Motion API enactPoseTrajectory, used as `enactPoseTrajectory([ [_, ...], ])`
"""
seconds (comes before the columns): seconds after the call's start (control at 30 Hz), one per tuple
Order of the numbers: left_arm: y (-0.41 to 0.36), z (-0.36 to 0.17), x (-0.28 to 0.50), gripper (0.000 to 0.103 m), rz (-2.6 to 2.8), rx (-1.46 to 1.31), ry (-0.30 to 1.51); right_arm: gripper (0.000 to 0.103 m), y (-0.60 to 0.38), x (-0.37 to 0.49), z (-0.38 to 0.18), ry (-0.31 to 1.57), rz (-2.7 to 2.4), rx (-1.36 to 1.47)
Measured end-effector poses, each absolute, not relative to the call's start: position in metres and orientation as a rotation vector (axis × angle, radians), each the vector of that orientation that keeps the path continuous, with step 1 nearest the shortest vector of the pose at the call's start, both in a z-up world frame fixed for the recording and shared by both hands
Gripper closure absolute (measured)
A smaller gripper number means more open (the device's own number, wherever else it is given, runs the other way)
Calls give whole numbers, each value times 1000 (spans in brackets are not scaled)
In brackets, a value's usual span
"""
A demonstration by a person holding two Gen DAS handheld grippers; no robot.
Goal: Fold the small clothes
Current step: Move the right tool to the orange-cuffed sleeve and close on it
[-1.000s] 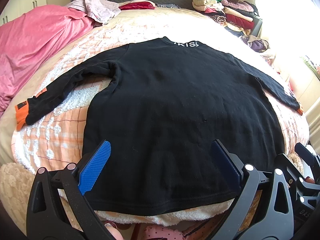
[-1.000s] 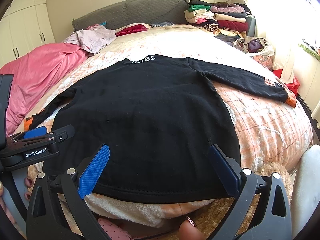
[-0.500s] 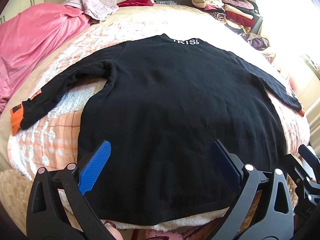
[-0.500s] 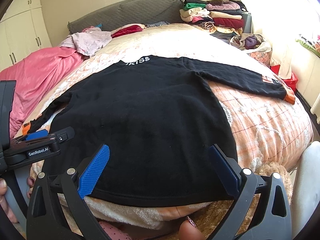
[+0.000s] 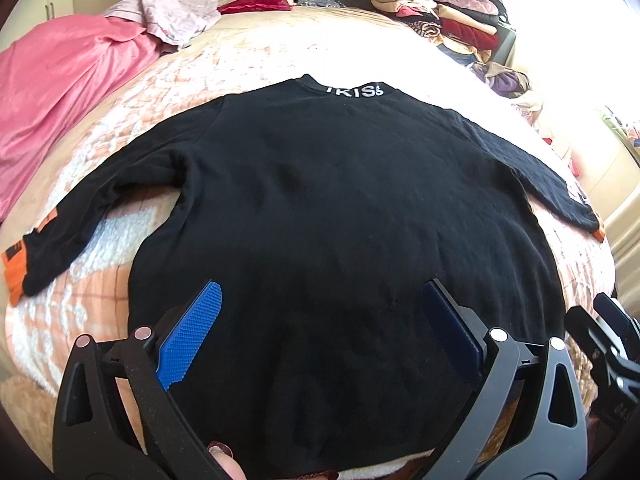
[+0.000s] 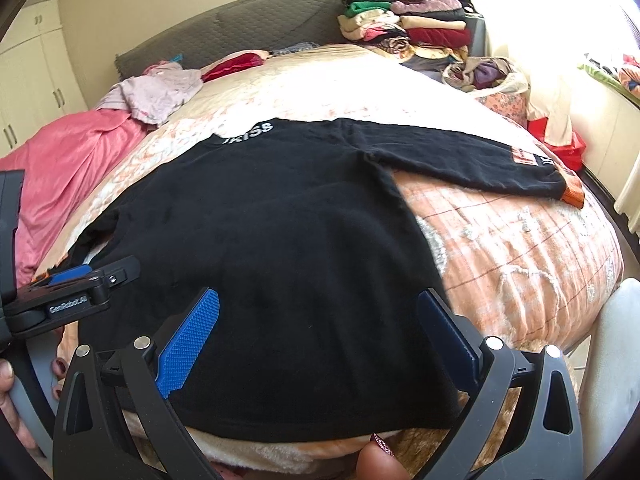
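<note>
The left hand-held gripper (image 5: 320, 336) hangs low over the near hem of a black sweater (image 5: 344, 216), its blue-padded jaws spread wide with nothing between them; the right hand-held gripper (image 6: 318, 338) is just beside it, equally wide open and empty, above the same hem toward the right corner. The sweater lies flat and face down on the bed (image 6: 520, 248), neck band with white lettering (image 5: 355, 91) at the far end, hem toward the person. Both sleeves are stretched outward: the left sleeve (image 5: 80, 216) ends in an orange cuff near the bed's left edge, the right sleeve (image 6: 472, 156) runs out toward the window side. No fold shows anywhere on it, so I judge the spreading done and the folding itself not yet begun: sleeves in, then the body doubled. Farther off, a pink blanket (image 5: 60, 80) lies along the left, and a pile of folded clothes (image 6: 404, 28) sits beside the headboard.
</note>
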State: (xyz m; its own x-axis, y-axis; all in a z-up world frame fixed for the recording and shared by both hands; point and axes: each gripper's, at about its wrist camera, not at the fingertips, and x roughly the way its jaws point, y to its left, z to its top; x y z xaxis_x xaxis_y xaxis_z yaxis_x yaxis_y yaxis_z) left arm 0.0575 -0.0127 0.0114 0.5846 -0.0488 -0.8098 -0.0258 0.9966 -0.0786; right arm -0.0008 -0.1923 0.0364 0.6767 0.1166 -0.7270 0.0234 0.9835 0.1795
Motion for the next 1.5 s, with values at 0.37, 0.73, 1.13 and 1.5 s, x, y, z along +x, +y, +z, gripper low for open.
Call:
enactPoseTrajectory([
  [0.37,-20,21,104,9,-40,-57,938,4,-248,37,42,794,-104,254],
  [0.73,-40,26,148,9,-65,-11,925,4,-311,69,32,798,-253,349],
  [1.13,-42,22,203,9,-78,-44,953,4,-391,97,15,826,-430,492],
  [1.5,-31,9,247,9,-88,-97,986,4,-448,123,-19,900,-484,654],
])
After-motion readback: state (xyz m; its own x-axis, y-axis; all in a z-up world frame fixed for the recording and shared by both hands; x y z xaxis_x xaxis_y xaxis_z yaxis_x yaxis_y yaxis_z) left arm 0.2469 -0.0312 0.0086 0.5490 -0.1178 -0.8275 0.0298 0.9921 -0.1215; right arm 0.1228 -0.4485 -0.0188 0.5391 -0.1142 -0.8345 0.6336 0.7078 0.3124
